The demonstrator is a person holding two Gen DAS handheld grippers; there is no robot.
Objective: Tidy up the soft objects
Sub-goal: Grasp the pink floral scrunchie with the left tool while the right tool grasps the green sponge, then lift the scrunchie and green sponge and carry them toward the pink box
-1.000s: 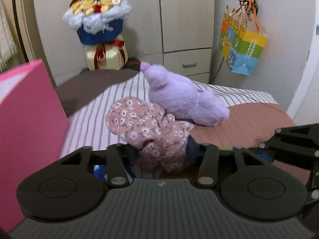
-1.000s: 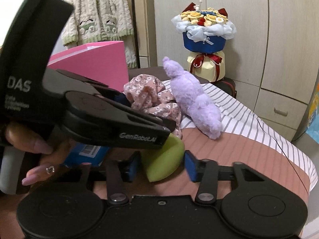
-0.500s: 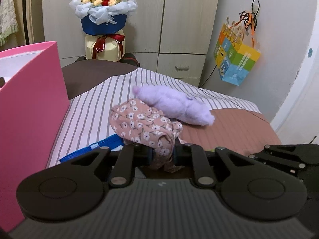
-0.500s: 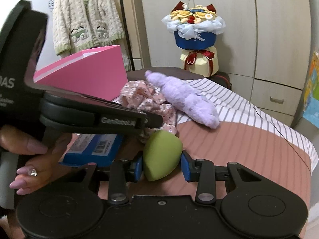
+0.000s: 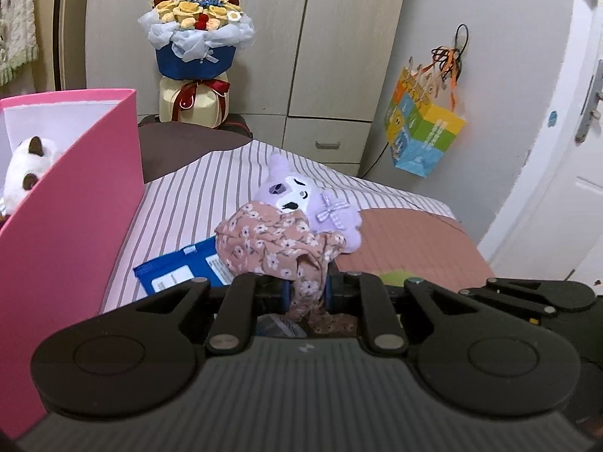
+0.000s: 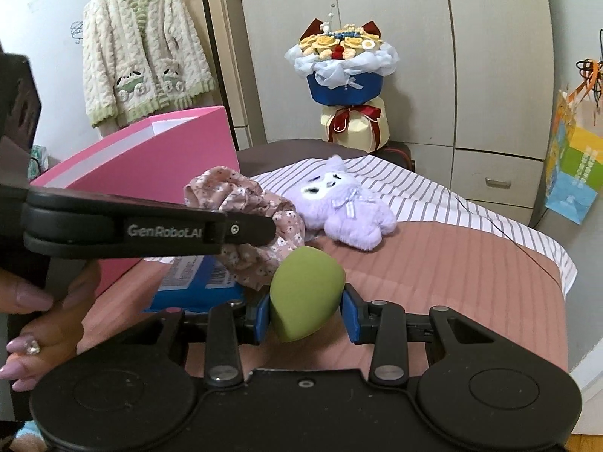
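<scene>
The left gripper (image 5: 307,293) was clamped on a floral cloth (image 5: 279,241), lifted near the bed (image 5: 196,196). Only its view showed a white plush (image 5: 26,173) inside the pink box (image 5: 75,218). Only the right view showed the right gripper (image 6: 307,314) pinching a green sponge (image 6: 305,297) and a hanging cardigan (image 6: 143,49).

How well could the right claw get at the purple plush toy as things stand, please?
Probably not yet: the right claw is shut on the green sponge, though the path to the purple plush toy looks clear.
</scene>
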